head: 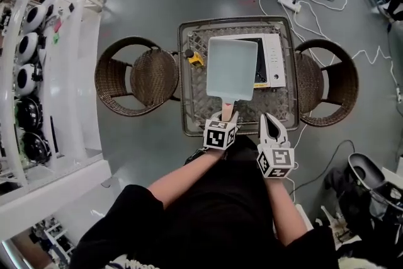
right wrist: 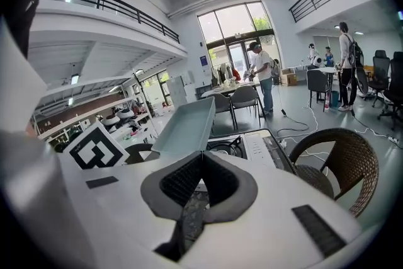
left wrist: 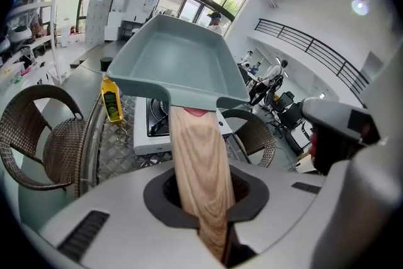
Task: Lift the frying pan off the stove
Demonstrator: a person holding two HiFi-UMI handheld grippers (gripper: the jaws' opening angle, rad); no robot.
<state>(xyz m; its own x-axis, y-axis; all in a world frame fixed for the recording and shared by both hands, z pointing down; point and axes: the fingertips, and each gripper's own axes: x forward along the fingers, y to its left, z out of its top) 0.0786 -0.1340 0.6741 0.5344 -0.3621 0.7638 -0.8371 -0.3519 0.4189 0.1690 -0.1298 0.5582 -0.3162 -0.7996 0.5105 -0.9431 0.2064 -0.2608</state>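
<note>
The square grey-blue frying pan (head: 232, 69) hangs in the air over the white stove (head: 272, 60), clear of the burner. My left gripper (head: 227, 118) is shut on the pan's pale wooden handle (head: 227, 109). In the left gripper view the handle (left wrist: 200, 167) runs up between the jaws to the pan (left wrist: 173, 63), with the stove (left wrist: 148, 129) below it. My right gripper (head: 271, 120) sits at the table's front edge, right of the handle, shut with nothing in it. From the right gripper view the gripper (right wrist: 200, 183) faces the pan (right wrist: 186, 126) and the stove (right wrist: 261, 148).
A metal mesh table (head: 189, 116) carries the stove and a small yellow bottle (head: 195, 58) at its left. Wicker chairs stand at the table's left (head: 135, 77) and right (head: 327, 82). Cables and a power strip (head: 289, 3) lie on the floor behind. People stand far off in the hall.
</note>
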